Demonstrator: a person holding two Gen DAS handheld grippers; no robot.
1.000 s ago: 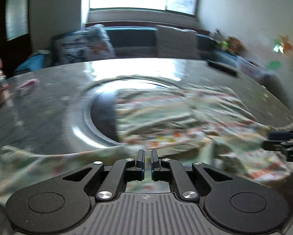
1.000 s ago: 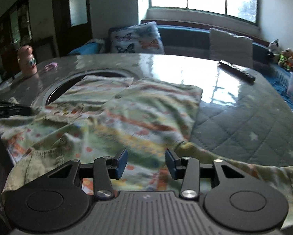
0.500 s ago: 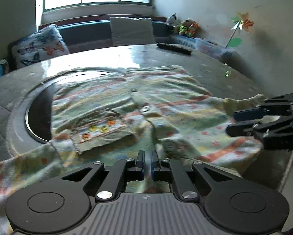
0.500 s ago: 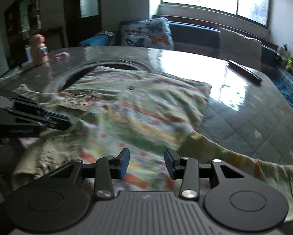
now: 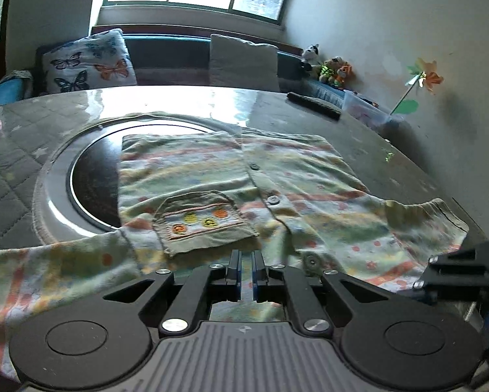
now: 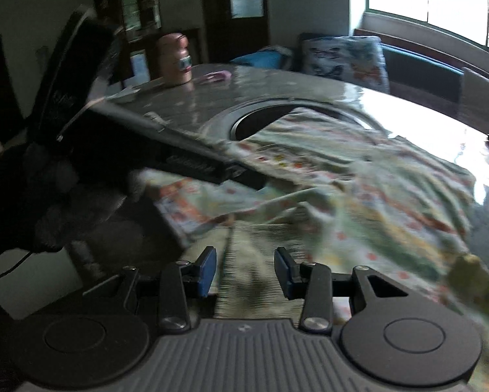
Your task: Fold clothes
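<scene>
A pastel patterned button shirt (image 5: 293, 176) lies front up on the table, its chest pocket (image 5: 205, 222) just beyond my left gripper (image 5: 246, 274). That gripper is shut, pinching the shirt's near edge. In the right wrist view the shirt (image 6: 375, 202) is rumpled, and the left gripper (image 6: 234, 171) reaches in from the left onto it. My right gripper (image 6: 245, 272) is open, hovering over a ribbed strip of the shirt's near edge with nothing between its fingers. In the left wrist view the right gripper (image 5: 453, 271) shows at the right, by the sleeve.
The shirt partly covers a round dark inset (image 5: 90, 179) in the quilted table cover (image 5: 9, 176). A black remote (image 5: 313, 106) lies at the far right edge. A pink bottle (image 6: 175, 58) stands at the far left. A butterfly cushion (image 5: 87, 62) sits on the bench behind.
My right gripper has swung left toward the left gripper and the shirt's near edge, staying open. The left gripper stays shut and now faces the pocket squarely.
</scene>
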